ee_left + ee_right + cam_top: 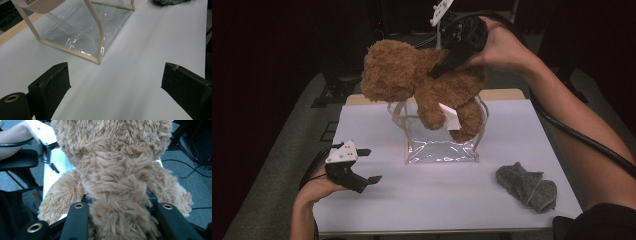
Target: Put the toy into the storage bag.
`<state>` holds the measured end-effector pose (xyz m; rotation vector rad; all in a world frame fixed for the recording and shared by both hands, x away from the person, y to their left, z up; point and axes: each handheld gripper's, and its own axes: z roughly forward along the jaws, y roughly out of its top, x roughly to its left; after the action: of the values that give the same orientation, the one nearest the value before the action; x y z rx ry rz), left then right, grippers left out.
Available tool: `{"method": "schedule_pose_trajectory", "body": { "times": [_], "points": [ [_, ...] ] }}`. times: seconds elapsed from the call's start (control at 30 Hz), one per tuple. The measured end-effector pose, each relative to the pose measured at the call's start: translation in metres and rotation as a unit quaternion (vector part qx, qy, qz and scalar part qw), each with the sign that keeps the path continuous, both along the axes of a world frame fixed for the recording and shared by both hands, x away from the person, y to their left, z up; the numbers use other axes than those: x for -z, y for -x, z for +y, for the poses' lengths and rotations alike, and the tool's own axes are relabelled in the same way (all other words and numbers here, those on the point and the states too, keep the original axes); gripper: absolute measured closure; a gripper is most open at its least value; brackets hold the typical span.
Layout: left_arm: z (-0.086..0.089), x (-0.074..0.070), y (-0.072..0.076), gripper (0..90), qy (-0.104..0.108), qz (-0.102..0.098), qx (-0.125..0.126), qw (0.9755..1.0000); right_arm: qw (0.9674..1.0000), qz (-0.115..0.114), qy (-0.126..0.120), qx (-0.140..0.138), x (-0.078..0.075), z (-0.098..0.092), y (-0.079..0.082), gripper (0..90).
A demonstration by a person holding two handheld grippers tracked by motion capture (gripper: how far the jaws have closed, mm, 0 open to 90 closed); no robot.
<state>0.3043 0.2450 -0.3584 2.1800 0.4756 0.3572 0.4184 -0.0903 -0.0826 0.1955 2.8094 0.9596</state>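
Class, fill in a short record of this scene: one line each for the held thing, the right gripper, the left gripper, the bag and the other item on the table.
held thing: brown teddy bear, in the air above the bag
right gripper: shut on the bear's body
left gripper: open, nothing between the jaws, near the table's left edge
bag: clear plastic bag with cream trim, standing on the white table
other item: grey cloth, crumpled, at the right

High view hangs above the person's side, looking forward and down over the whole white table [377, 200]. Left gripper view sits low, skimming the tabletop toward the clear bag [82, 30], which the high view shares. Right gripper view is jammed right up against the teddy bear [112, 182]
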Motion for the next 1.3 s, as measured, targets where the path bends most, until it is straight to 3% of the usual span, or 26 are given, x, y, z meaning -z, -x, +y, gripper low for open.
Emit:
{"method": "schedule_pose_trajectory", "body": {
  "times": [0.43, 0.63, 0.87, 1.3],
  "points": [
    [0.002, 0.0, 0.001, 7.3, 0.002, -0.002, 0.002, 1.0, 0.9989, 0.01, 0.004, 0.045, 0.003, 0.003, -0.058, 60.3],
    [0.002, 0.002, 0.0, 7.3, -0.002, 0.001, 0.004, 1.0, 0.998, 0.014, 0.004, 0.062, 0.011, 0.002, -0.081, 60.2],
    [0.004, 0.0, 0.001, 7.3, 0.0, -0.001, 0.002, 1.0, 0.9979, 0.016, 0.005, 0.062, 0.021, 0.005, -0.09, 60.2],
    [0.004, 0.001, 0.002, 7.2, 0.002, 0.001, 0.003, 1.0, 0.9965, 0.003, 0.008, 0.083, 0.008, 0.002, -0.1, 60.1]
  ]
}}
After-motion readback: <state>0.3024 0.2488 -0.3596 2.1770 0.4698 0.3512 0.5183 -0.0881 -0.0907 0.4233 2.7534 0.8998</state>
